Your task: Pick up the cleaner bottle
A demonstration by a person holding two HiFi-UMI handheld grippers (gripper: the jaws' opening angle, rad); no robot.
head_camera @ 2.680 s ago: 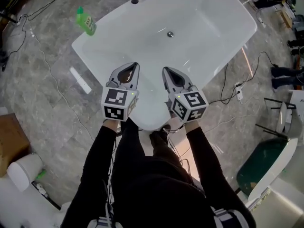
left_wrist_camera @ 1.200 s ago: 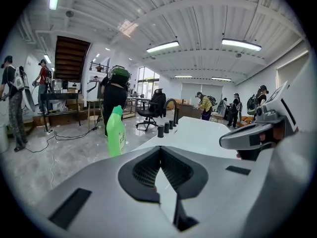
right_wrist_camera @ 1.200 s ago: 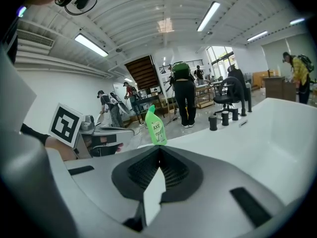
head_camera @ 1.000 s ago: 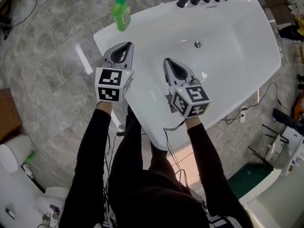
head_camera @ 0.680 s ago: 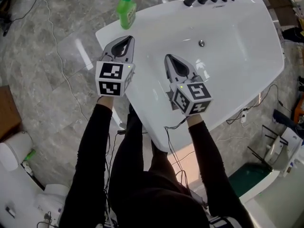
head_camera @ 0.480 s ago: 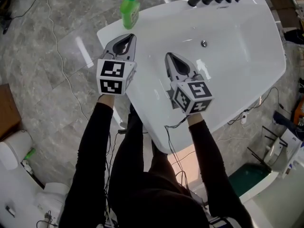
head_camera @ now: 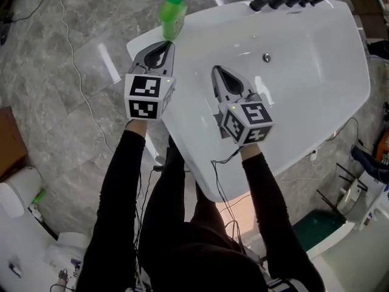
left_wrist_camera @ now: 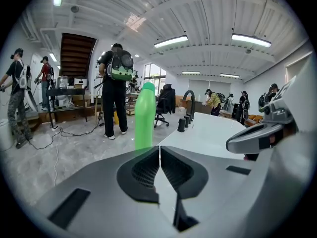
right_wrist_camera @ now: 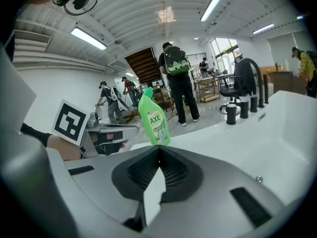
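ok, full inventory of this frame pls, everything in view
cleaner bottle: 1, green, upright at the bathtub's far left corner
bathtub: 1, white, fills the middle
tap fittings: three knobs and a spout, black, far rim
drain: 1, metal, tub floor
cardboard box: 1, brown, floor at left edge
bystanders: several, dark clothes, beyond the tub
left gripper: 1, grey, shut, empty, just short of the bottle
right gripper: 1, grey, shut, empty, over the tub
sleeves: 2, black, bottom
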